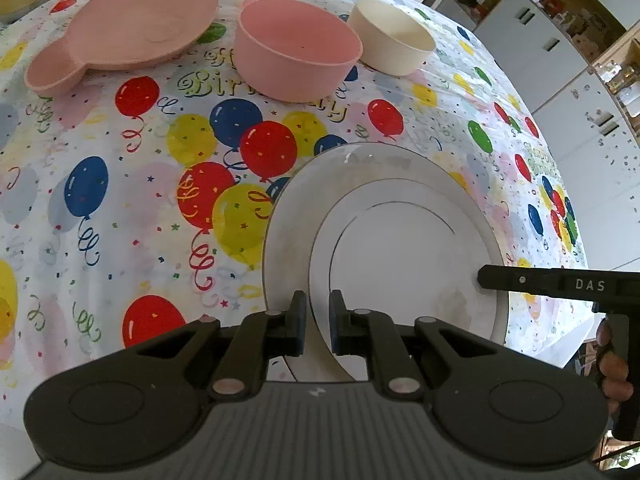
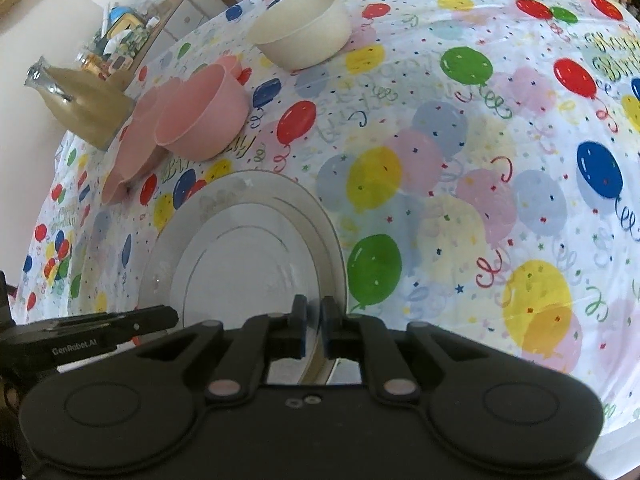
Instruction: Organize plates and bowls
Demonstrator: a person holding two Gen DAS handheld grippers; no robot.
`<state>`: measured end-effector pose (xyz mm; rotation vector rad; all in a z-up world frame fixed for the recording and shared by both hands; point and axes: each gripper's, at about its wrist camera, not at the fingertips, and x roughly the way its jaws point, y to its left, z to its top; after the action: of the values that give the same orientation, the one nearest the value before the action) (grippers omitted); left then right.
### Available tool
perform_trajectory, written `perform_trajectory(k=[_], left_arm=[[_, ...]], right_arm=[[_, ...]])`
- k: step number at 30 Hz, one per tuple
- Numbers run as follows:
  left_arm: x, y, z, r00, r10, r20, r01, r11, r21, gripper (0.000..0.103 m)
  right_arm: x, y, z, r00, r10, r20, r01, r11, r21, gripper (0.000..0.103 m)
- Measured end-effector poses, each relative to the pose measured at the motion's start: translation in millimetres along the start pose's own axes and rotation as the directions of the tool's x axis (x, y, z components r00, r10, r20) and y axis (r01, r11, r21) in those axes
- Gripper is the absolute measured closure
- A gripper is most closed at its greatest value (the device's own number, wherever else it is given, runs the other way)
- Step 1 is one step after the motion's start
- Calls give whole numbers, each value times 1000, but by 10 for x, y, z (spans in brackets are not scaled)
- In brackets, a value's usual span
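While both grippers grip its rim, the smaller white plate sits on a larger white plate near the table's front edge. The left gripper and right gripper each have jaws nearly closed — apparently pinching the rim, though the contact is partly hidden. It looks like glazed ceramic: stiff, slippery, breakable — best held at opposite rims, kept level.

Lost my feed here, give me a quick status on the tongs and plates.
Both tongs shut: left tongs on the small plate, right tongs on the large plate. Plates stacked. Pink bowl clear, nothing blocking.
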<state>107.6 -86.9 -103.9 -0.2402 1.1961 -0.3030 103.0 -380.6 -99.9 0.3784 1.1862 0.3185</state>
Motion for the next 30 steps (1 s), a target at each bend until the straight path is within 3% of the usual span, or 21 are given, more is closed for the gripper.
perform_trajectory(k=[4, 12, 26, 30], left_arm=[[-40, -25, -27, 1000, 22, 13, -22, 1000, -2, 92], [-244, -109, -115, 992, 85, 92, -84, 996, -15, 92], [-641, -381, -170, 939, 216, 269, -208, 976, -57, 91], [-736, -406, -177, 920, 250, 302, -236, 968, -81, 83]], right_arm=[[-81, 66, 36, 1000, -9, 17, 10, 998, -65, 87], [-245, 321, 75, 998, 9, 66, 7, 974, -228, 79], [-516, 770, 154, 986, 66, 153, 13, 886, -464, 64], [-594, 903, 196, 978, 89, 187, 19, 860, -511, 50]])
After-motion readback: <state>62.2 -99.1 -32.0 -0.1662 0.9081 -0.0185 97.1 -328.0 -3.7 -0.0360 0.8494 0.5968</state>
